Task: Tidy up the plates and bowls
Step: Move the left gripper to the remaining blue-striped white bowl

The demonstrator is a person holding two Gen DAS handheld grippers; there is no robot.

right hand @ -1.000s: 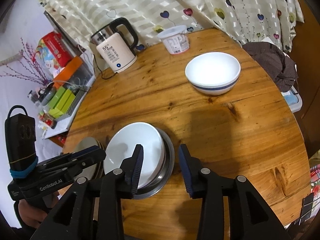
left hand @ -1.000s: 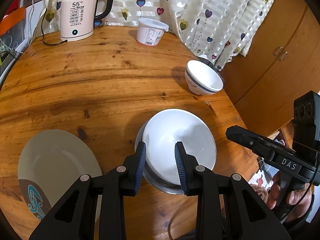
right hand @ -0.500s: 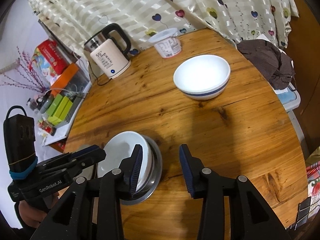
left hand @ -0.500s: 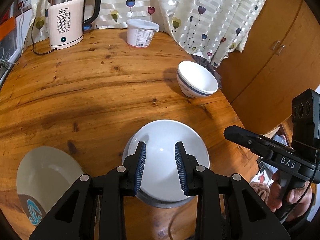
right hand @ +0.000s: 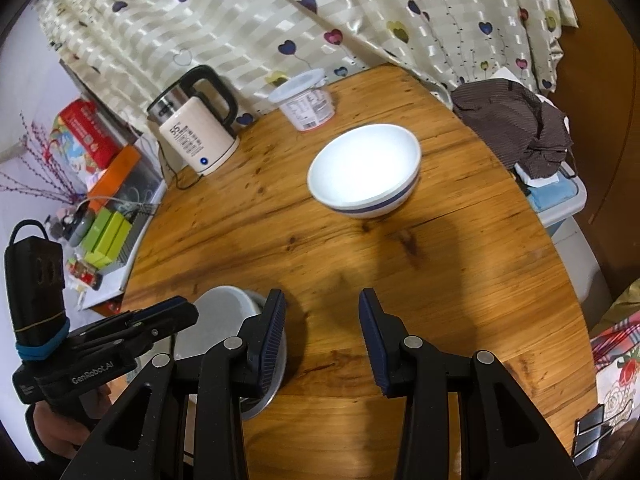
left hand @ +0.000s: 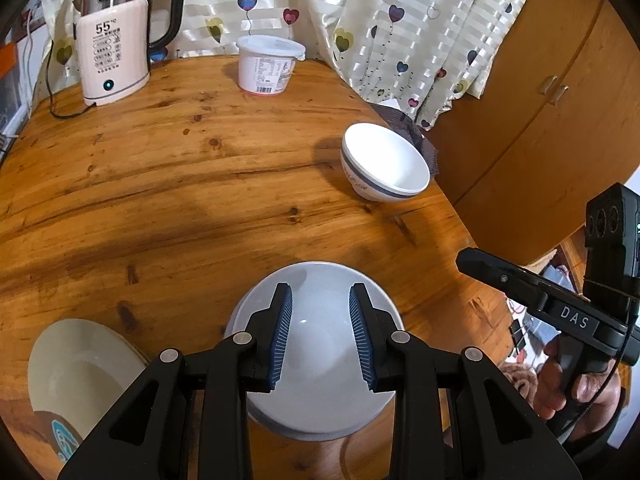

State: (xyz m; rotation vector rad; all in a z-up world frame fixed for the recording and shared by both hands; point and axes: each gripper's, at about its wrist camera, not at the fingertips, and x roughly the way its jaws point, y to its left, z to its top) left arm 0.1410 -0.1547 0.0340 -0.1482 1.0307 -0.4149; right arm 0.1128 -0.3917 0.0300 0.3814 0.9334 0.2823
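A white plate (left hand: pixel 316 396) lies stacked in a metal dish near the table's front edge; it also shows in the right wrist view (right hand: pixel 224 308). My left gripper (left hand: pixel 320 328) is open and empty just above it. A white bowl with a blue band (left hand: pixel 384 168) stands alone at the right; it is ahead in the right wrist view (right hand: pixel 366 172). My right gripper (right hand: pixel 322 332) is open and empty over bare wood, well short of that bowl. A cream plate with a blue mark (left hand: pixel 76 372) lies at the front left.
An electric kettle (left hand: pixel 116 52) with its cord and a lidded white tub (left hand: pixel 266 64) stand at the back of the round wooden table (left hand: pixel 180 184). Curtains hang behind. A wooden cabinet (left hand: pixel 540 120) and a brown cloth (right hand: pixel 516 124) are off the right edge.
Both grippers have drawn back toward the front of the table. The stacked plate sits lower in both views. The jaws stayed open.
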